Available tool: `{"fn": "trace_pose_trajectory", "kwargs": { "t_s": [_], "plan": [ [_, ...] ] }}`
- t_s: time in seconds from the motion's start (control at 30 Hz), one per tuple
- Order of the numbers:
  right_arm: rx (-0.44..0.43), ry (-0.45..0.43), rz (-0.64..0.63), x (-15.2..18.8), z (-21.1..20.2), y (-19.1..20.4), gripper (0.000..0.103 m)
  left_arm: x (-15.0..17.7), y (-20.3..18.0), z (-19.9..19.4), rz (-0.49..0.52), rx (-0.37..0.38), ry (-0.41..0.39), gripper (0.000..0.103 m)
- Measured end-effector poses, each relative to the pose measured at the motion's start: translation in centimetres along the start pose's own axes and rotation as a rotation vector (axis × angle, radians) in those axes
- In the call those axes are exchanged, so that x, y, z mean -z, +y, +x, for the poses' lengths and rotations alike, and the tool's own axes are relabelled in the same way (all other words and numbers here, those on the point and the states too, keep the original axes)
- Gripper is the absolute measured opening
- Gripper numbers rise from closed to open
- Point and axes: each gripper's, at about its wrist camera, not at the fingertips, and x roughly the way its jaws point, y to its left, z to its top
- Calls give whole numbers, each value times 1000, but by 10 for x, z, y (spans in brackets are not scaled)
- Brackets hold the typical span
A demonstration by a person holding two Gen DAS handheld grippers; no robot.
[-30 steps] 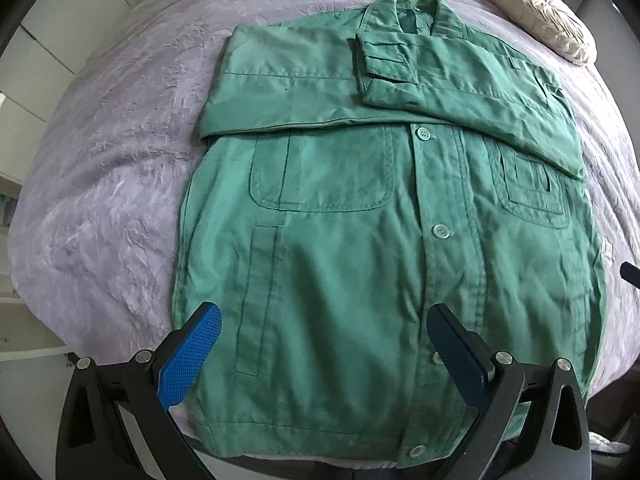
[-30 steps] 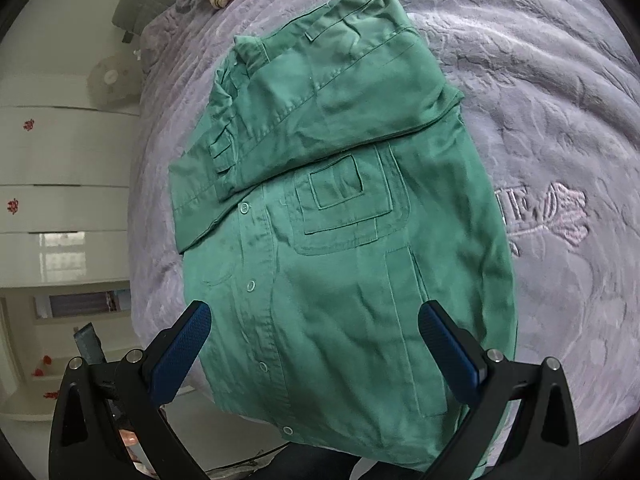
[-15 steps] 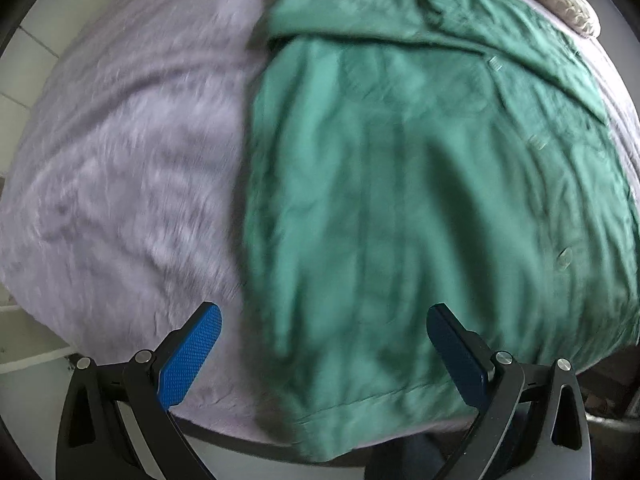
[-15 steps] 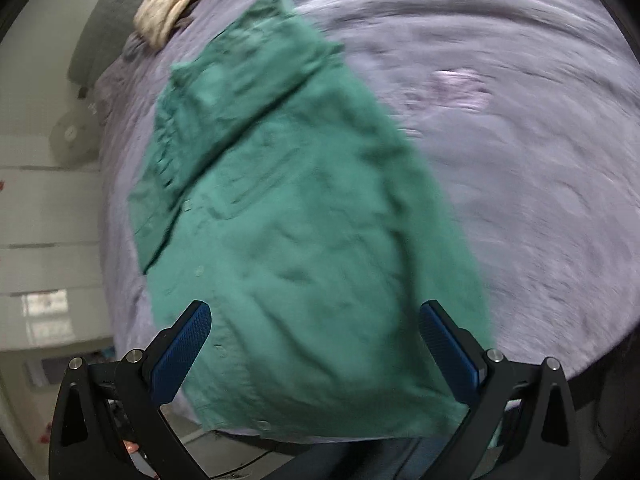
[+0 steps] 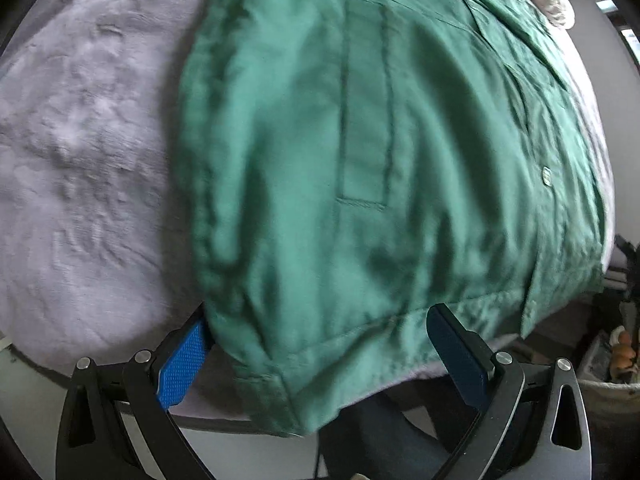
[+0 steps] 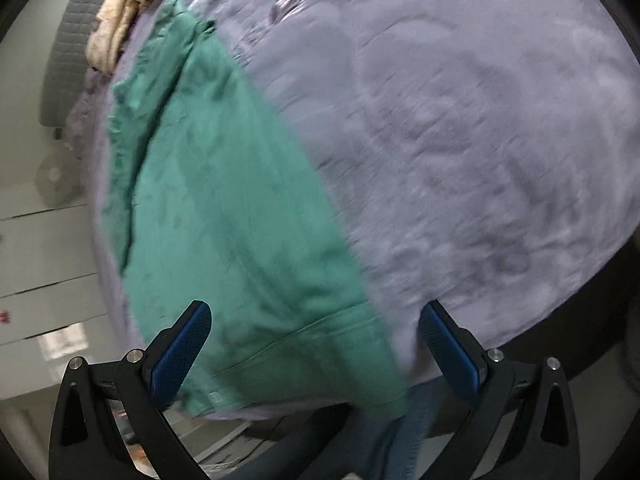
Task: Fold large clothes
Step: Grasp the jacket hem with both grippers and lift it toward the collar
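Note:
A large green button-front jacket [image 5: 360, 152] lies flat on a lilac bedspread [image 5: 80, 152], its hem hanging over the near edge of the bed. My left gripper [image 5: 320, 356] is open, its blue pads either side of the jacket's bottom left hem corner. In the right wrist view the same jacket [image 6: 224, 216] fills the left half, sleeves folded across the chest at the far end. My right gripper [image 6: 316, 348] is open and straddles the bottom right hem corner. Both views are blurred by motion.
A cream pillow [image 5: 556, 4] lies at the head of the bed. A beige cloth [image 6: 116, 28] is bunched at the far end by a grey headboard. The bedspread [image 6: 480, 152] stretches wide to the right. White cabinets [image 6: 40, 264] stand at the left.
Both grippers have dropped low and close to the jacket's hem, the left toward the left corner, the right toward the right corner. Both stay open.

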Motion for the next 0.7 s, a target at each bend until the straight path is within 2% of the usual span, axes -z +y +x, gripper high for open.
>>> {"fn": "trace_pose_trajectory", "kwargs": {
  "t_s": [0.07,0.17,0.23,0.3,0.37,0.4,0.43,0.47,0.5,0.53,0.57,0.7],
  "plan": [
    [-143,30,7,6,2,10,103,3,-3,4,0,29,12,103],
    [-312,64,-10,12,5,27,103,5,-6,11,0,33,20,103],
    [-306,63,-20,14,8,34,103,4,-6,15,-2,31,23,103],
    [-257,62,-7,16,12,33,103,5,-11,18,-9,35,20,102],
    [-222,63,32,18,17,27,103,-2,-9,18,-8,24,11,84],
    [-206,62,54,20,17,22,101,-2,-4,16,-2,3,7,69],
    [-195,55,70,21,17,19,97,-1,-1,14,1,6,-1,50],
    [-180,53,78,24,17,15,83,-5,6,7,-1,28,-3,38],
    [-145,51,80,25,16,12,52,-5,9,4,-11,78,1,28],
    [-108,52,74,24,17,11,38,-6,13,-1,-24,122,-2,24],
    [-105,53,64,26,17,11,12,-7,15,-5,-24,139,-3,24],
    [-250,23,43,26,1,25,12,-11,20,-35,-57,293,-44,15]
  ]
}}
